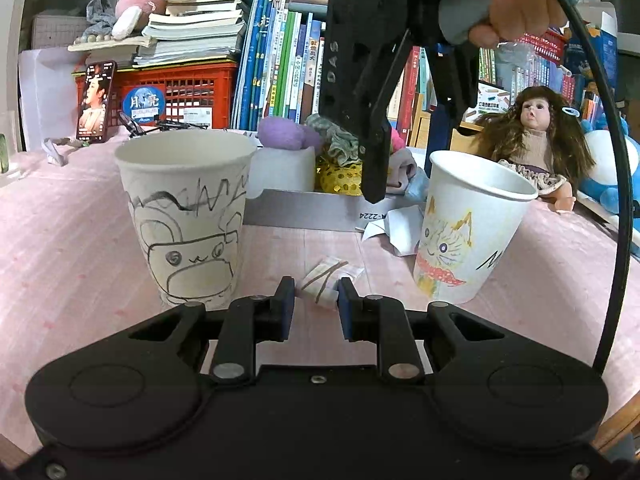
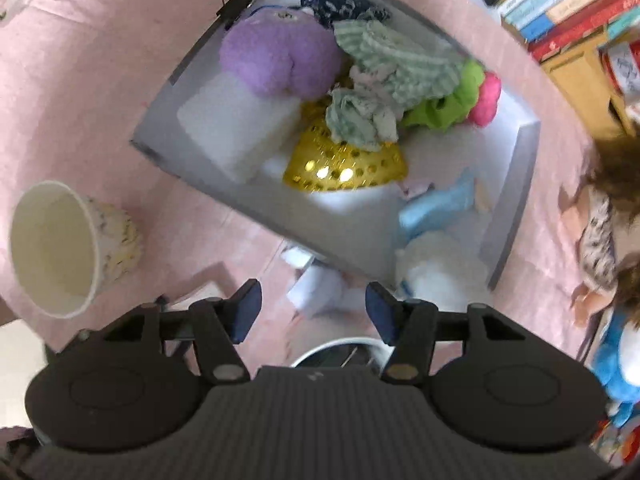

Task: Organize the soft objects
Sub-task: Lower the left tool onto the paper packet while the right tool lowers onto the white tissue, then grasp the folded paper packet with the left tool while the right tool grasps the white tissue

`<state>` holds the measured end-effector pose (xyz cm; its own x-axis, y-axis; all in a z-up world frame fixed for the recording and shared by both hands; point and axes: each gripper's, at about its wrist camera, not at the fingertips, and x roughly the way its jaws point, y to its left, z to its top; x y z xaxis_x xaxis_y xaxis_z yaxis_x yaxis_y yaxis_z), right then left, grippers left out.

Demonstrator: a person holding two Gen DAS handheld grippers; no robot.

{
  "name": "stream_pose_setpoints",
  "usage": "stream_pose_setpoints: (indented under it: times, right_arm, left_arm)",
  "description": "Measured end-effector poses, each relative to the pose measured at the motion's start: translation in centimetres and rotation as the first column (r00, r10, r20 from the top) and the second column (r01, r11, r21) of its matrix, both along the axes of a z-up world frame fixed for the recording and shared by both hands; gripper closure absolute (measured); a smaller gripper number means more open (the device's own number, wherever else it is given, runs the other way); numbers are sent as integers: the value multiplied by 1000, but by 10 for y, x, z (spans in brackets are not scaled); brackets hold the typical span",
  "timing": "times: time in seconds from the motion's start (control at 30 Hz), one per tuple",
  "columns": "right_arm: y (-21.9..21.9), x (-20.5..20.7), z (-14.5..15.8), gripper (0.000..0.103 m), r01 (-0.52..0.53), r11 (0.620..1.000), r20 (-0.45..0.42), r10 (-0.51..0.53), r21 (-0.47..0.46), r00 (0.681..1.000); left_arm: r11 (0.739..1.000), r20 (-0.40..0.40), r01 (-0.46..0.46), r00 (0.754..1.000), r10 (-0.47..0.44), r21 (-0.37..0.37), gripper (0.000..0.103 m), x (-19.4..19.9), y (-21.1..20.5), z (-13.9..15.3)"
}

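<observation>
The left gripper (image 1: 316, 300) pinches a small crumpled scrap (image 1: 320, 284) between nearly closed fingers, low over the pink bench (image 1: 80, 240) between two paper cups. The right gripper (image 2: 314, 306) (pointing down) hangs half open and empty above the grey box (image 2: 516, 184) of soft toys.

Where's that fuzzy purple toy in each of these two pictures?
Left wrist view: the purple plush sits at centre, far back, poking above the grey box, behind the two paper cups.
Right wrist view: the same plush lies top centre, in the box's far corner near a black binder clip.
Shared landmark: the gold sequin fabric in the box.
</observation>
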<state>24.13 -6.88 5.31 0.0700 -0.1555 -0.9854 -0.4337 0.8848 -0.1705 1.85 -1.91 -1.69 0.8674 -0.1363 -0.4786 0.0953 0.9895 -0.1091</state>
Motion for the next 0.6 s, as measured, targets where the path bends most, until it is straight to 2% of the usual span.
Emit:
stream_pose_setpoints:
  times: [0.07, 0.23, 0.37, 0.53, 0.6]
  right_arm:
    - [1, 2, -5, 36, 23, 1000, -27, -22, 8, 999]
    - [13, 4, -26, 37, 17, 998, -59, -20, -58, 998]
    - [16, 5, -40, 37, 18, 995, -62, -24, -102, 998]
    - [15, 1, -53, 37, 18, 994, -43, -23, -111, 999]
    - [15, 1, -55, 41, 30, 995, -32, -33, -99, 999]
  left_arm:
    - [1000, -1, 3, 1000, -3, -5, 82, 0, 0, -1]
    - [1000, 7, 5, 1000, -5, 3, 81, -1, 1, -3]
    - [1000, 14, 3, 1000, -3, -4, 81, -1, 3, -3]
    - [1000, 16, 20, 1000, -20, -6, 80, -2, 3, -3]
    - [1000, 15, 26, 1000, -26, -2, 65, 0, 3, -3]
